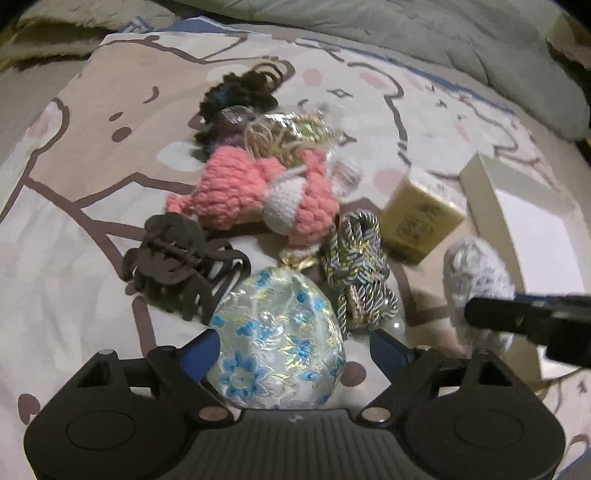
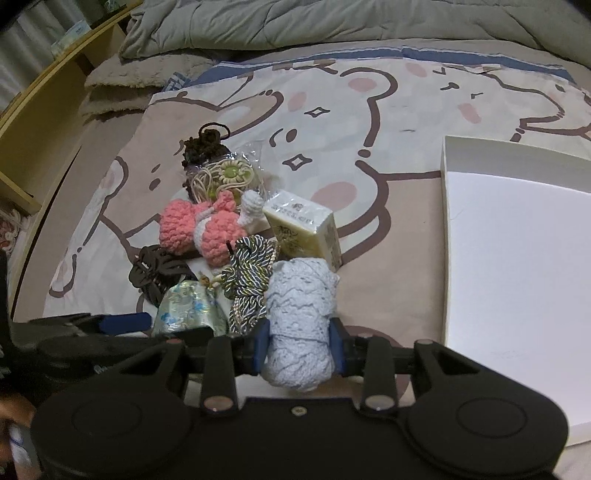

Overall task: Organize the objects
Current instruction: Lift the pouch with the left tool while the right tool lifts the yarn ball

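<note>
A pile of small items lies on the bed. My left gripper is open around a round pouch with blue flowers, its fingers on either side; the pouch also shows in the right wrist view. My right gripper is shut on a roll of pale blue lace, which also shows in the left wrist view. Close by lie a brown claw hair clip, a pink crochet toy, a braided cord and a yellow soap box.
A shallow white box lies open on the right of the bed, next to my right gripper. A dark crochet item and a beige hair tie in a clear wrapper lie at the pile's far end. A grey duvet is bunched behind.
</note>
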Motion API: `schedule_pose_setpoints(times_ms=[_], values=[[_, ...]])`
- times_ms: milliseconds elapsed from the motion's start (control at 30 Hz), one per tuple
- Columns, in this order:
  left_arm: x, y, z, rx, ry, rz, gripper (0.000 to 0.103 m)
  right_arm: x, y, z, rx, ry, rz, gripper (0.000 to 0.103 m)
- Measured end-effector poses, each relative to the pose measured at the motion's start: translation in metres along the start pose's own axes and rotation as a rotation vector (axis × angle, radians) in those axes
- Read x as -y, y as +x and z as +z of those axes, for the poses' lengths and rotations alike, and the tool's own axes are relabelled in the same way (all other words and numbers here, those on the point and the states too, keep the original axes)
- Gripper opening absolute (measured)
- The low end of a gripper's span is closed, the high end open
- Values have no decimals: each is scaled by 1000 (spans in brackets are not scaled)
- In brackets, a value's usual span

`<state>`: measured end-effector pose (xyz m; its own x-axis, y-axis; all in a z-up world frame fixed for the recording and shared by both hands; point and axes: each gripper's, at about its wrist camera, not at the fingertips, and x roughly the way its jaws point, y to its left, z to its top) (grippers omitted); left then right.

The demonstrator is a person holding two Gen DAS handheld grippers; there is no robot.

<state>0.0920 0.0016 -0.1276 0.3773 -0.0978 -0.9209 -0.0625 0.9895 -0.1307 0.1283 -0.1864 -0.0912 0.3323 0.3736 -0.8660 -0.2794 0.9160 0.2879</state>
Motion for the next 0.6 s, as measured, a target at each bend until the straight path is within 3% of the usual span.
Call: schedule_pose_setpoints(times_ms=[200,400,600], values=[[13,20,-3,-20,104,75,88,2,0,0,-2,-2,8,35],[14,23,-3,-30,126,77,87,4,4,0,-14,-9,9,35],[11,17,-2,-33,121,76,92,5,2,-1,-17,-14,11,35]])
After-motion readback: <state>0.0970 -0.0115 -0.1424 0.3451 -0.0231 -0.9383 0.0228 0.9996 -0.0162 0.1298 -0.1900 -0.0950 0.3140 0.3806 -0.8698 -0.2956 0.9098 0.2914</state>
